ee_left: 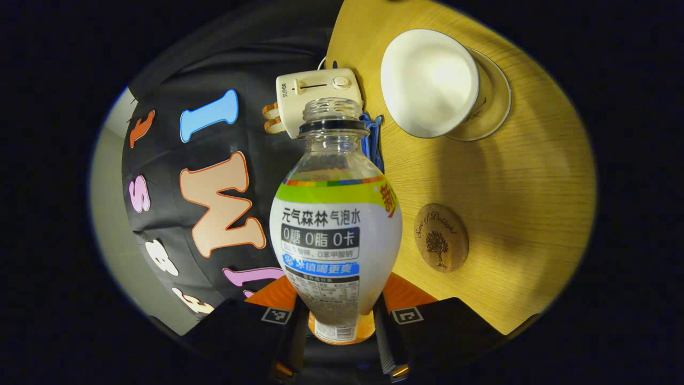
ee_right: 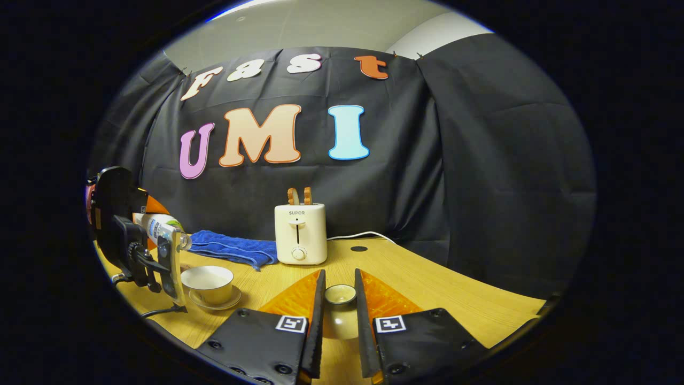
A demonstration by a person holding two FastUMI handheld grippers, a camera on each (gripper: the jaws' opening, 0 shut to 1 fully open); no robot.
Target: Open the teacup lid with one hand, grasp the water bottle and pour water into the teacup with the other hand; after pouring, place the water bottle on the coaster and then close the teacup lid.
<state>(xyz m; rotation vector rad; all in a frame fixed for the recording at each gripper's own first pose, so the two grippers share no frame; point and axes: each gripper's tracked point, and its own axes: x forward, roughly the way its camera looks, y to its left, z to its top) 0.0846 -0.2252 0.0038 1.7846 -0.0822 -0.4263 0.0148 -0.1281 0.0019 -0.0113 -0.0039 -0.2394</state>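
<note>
Across the right half of the left gripper view spreads the wooden table [ee_left: 534, 224]. At centre frame the water bottle [ee_left: 335, 230], uncapped, is clamped between both fingers of the left gripper [ee_left: 342, 326]. Upper right sits the open teacup [ee_left: 430, 83] on its saucer [ee_left: 499, 99]; the coaster [ee_left: 441, 237] lies below it, apart. At the bottom centre of the right gripper view, the right gripper [ee_right: 340, 307] is clamped on the teacup lid [ee_right: 340, 295]. A toaster [ee_right: 300, 233] stands beyond, a blue towel [ee_right: 232, 248] to its left.
</note>
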